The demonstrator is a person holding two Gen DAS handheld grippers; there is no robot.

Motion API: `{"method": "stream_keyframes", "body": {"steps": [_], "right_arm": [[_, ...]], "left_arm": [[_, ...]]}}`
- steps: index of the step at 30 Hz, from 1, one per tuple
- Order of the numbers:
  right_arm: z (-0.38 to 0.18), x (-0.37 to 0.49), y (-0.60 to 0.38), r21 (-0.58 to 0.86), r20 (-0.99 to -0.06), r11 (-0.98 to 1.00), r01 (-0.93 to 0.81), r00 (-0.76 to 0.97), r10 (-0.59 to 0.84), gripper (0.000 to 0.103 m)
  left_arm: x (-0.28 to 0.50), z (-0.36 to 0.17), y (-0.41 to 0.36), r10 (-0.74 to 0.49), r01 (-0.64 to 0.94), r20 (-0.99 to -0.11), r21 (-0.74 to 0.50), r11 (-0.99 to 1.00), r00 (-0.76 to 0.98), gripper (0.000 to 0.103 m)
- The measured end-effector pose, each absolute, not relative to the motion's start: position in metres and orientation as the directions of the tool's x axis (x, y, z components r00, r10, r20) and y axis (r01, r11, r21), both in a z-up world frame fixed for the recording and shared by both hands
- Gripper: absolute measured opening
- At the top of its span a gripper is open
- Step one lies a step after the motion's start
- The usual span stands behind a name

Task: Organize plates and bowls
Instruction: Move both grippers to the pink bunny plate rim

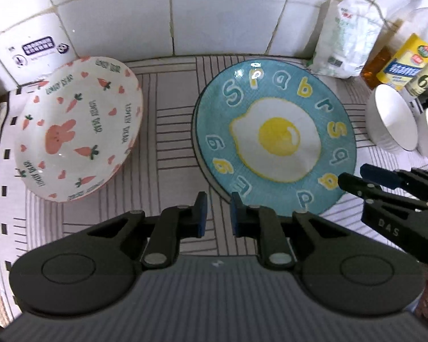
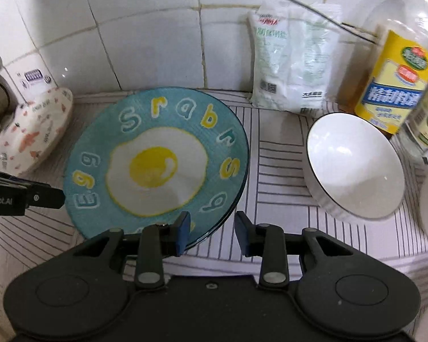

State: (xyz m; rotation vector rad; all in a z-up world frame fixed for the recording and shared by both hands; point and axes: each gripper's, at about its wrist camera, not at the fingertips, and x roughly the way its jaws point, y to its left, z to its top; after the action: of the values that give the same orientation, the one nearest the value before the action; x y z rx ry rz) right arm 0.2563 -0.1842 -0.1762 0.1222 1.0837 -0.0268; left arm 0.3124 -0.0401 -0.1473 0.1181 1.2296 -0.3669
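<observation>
Hovering released at the near rim of the egg plate (image 1: 275, 134), which lies on the surface between the rabbit bowl (image 1: 77, 131) and white bowl (image 2: 353, 165), both hand-held grippers, left (image 1: 218, 213) and right (image 2: 212, 233), hold nothing; next likely calls for gripping a rim.

Both fisheye views are evenly lit and fairly bright, with small glare spots on the blue egg plate (image 1: 275, 139) and white tiled wall (image 1: 214, 11). Straight tile lines bow strongly toward dark, vignetted corners. The oil bottle (image 2: 396, 79) at the right edge looks smeared and soft.
</observation>
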Motion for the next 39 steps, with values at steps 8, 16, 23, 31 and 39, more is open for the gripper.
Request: {"method": "stream_keyframes", "body": {"steps": [8,16,23,31,39], "right_arm": [[-0.144,0.216,-0.168,0.205,-0.804,0.976,0.071,0.581,0.127,0.039],[-0.116,0.193,-0.127,0.273,-0.715,0.962,-0.032,0.662,0.225,0.041],[-0.104,0.19,-0.085,0.294,-0.665,0.949,-0.109,0.69,0.285,0.055],[-0.111,0.2,-0.034,0.327,-0.632,0.936,-0.131,0.706,0.319,0.068],[-0.131,0.224,0.002,0.278,-0.615,0.946,-0.167,0.725,0.308,0.074]], "left_arm": [[0.295,-0.111,-0.006,-0.228,0.345,-0.913,-0.106,0.933,0.337,0.016],[0.277,-0.089,0.034,-0.233,0.352,-0.896,-0.094,0.931,0.377,0.016],[0.267,-0.084,0.074,-0.192,0.339,-0.885,-0.042,0.94,0.423,0.019],[0.274,-0.089,0.126,-0.138,0.302,-0.876,0.01,0.953,0.463,0.034],[0.3,-0.112,0.172,-0.125,0.232,-0.848,-0.002,0.973,0.515,0.061]]}}
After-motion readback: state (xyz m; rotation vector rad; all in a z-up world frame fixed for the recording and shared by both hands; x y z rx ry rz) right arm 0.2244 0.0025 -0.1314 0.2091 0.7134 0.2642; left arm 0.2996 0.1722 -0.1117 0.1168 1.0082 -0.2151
